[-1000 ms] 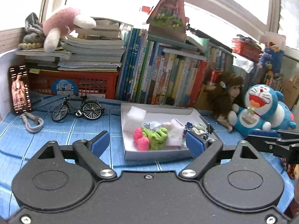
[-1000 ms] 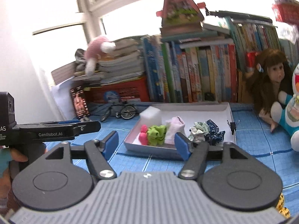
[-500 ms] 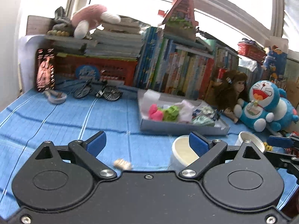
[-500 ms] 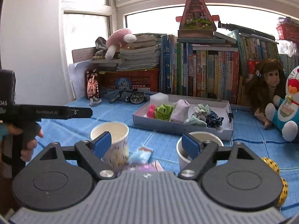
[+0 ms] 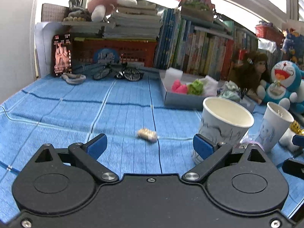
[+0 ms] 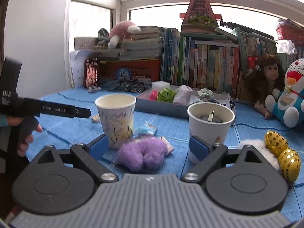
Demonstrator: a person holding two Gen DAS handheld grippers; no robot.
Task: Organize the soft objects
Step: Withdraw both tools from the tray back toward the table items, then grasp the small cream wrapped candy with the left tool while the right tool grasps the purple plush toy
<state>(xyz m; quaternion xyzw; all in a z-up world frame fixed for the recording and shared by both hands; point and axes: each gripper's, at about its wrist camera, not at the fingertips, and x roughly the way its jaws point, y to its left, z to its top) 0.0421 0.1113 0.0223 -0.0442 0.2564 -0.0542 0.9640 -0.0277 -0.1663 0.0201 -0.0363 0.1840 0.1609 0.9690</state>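
Both grippers are on the approach, with nothing picked up yet. The right gripper [image 6: 148, 145] has its blue-padded fingers [image 6: 197, 148] spread wide, having just been opening, and nothing is pinched; the fluffy purple plush pompom [image 6: 141, 154] lies on the cloth just ahead, between the fingers' line and between two white paper cups, the scribbled left one [image 6: 115, 119] and the right one [image 6: 210, 125]. The left gripper [image 5: 150, 146] is likewise spread and empty, its jaws just opened further, with a small beige capsule-shaped piece [image 5: 147, 134] lying ahead of it.

The next move probably calls for easing the right fingers around the pompom without knocking either cup, then squeezing gently, since it looks yielding.

The desk [image 5: 57, 110] wears a blue ribbed cloth. A shallow grey cardboard tray [image 6: 163, 107] already holding bright soft bits sits further back, before rows of books [image 6: 205, 64] under a bright window, with a blue-and-white cat plush [image 6: 288, 98] at right.
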